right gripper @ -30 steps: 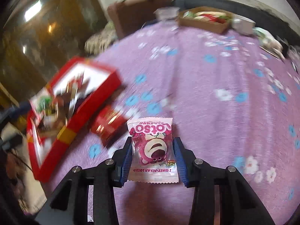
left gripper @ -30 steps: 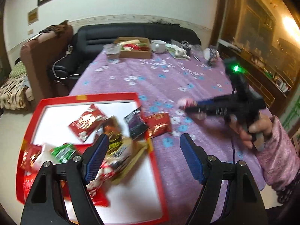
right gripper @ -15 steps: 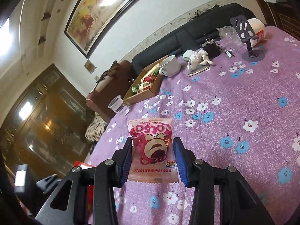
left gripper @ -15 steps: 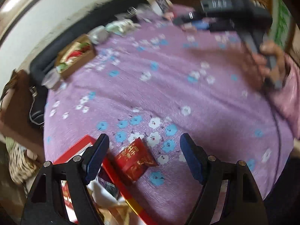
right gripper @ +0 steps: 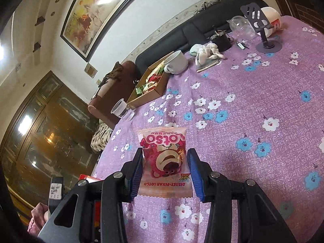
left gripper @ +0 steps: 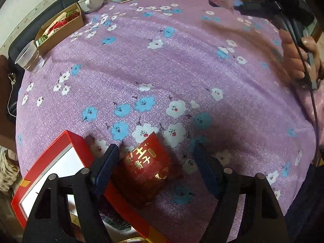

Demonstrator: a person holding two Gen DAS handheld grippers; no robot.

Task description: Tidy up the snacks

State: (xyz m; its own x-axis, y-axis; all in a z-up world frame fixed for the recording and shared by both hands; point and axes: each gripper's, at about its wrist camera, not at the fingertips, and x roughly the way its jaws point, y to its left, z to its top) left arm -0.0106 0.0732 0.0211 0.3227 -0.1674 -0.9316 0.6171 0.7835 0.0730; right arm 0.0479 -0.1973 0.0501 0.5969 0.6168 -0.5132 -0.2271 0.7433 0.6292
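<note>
Purple floral cloth covers our counter [left gripper: 182, 70]. Our left claw [left gripper: 154, 168] straddles the red packet [left gripper: 147, 162] beside the red box [left gripper: 81, 147], closing slightly, not yet gripping. Our right claw [right gripper: 164, 172] clamps the Lotso packet [right gripper: 164, 162] aloft, likely box-bound.

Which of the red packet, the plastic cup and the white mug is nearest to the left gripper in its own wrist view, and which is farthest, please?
1. Red packet: on the cloth between the left gripper fingers, beside the red box.
2. Plastic cup: far left, near the table edge.
3. White mug: at the far end, beyond the cardboard box.
</note>
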